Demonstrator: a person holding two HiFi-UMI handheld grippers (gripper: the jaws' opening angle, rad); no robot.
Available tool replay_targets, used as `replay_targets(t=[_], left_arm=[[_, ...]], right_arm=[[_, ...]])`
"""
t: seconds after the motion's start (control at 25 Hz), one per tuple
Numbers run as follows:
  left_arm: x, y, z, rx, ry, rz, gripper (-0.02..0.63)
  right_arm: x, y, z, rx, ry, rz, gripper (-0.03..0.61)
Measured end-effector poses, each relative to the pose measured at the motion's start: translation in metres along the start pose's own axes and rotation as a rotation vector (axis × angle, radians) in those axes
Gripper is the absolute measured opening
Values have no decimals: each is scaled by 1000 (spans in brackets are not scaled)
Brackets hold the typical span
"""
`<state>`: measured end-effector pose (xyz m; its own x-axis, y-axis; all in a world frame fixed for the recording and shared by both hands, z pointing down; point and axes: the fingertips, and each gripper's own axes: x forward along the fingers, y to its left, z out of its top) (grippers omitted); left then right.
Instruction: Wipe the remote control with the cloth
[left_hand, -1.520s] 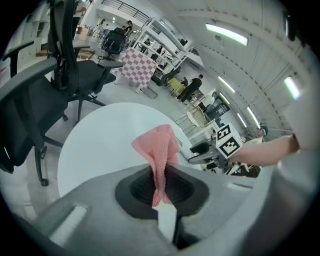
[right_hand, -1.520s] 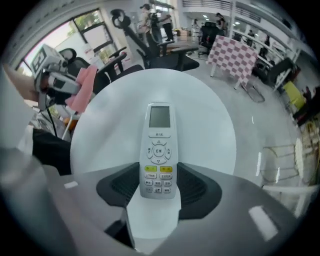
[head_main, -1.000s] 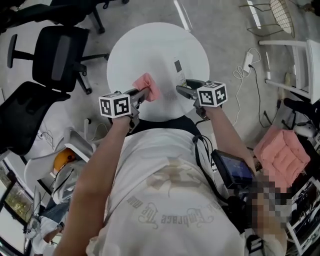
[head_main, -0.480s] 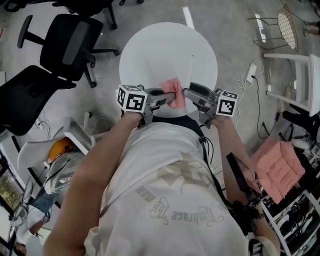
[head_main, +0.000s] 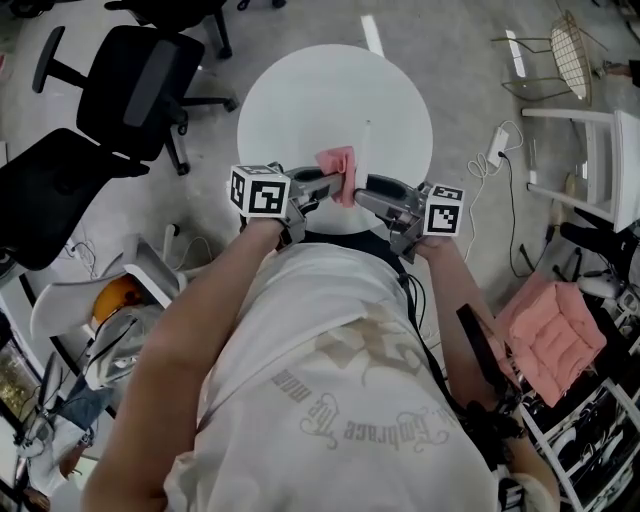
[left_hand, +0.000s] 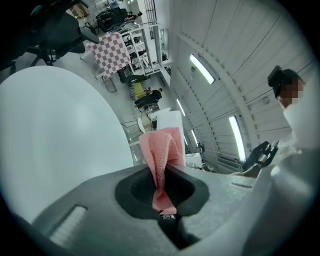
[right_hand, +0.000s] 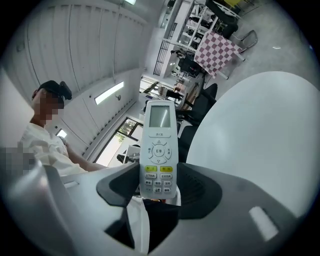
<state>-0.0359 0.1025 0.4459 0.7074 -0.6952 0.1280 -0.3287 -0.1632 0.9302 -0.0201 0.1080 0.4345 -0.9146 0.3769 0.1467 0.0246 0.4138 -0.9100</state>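
Pink cloth (left_hand: 160, 155) bunched, clamped; white remote (right_hand: 159, 150) clamped upright.

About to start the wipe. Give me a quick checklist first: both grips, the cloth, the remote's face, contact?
1. Left gripper shut on the pink waffle-weave cloth: ok.
2. Right gripper shut on the white push-button remote control, gripped at its lower end: ok.
3. Free cloth beyond the jaws to wipe with: ok, a folded loop stands out.
4. Remote's screen and keys uncovered: ok.
5. Cloth touching the remote: cannot tell; the head view shows them close, and the right gripper view shows no cloth on the button face.
6. Both held over the round white table: ok.
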Motion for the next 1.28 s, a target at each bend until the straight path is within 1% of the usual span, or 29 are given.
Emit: replay_targets(t=[0.2,0.48,0.6,0.68,0.8,0.92,1.12,1.28], left_arm=[[-3,-1,25,8,-52,-2,20],[-8,0,67,36,-119,-17,20],[-14,-2,87,31,-162,-36,20],[-17,-2,95,22,-173,-49,20],[-15,-2,94,27,-136,-60,20],[-13,-1,88,37,-100,-52,20],[-2,0,67,48,-21,-34,20],[6,4,48,47,42,-21,20]], right_arm=[[4,2,-10,-21,76,2,241],[5,-1,-19,-52,139,0,241],[4,-1,-23,-72,165,5,241],[4,-1,-27,-86,189,8,241],[6,0,-30,-103,217,8,241],[7,-2,-28,-106,212,2,241],[4,-5,-16,-100,159,-11,239],[7,-8,1,-81,93,-22,239]])
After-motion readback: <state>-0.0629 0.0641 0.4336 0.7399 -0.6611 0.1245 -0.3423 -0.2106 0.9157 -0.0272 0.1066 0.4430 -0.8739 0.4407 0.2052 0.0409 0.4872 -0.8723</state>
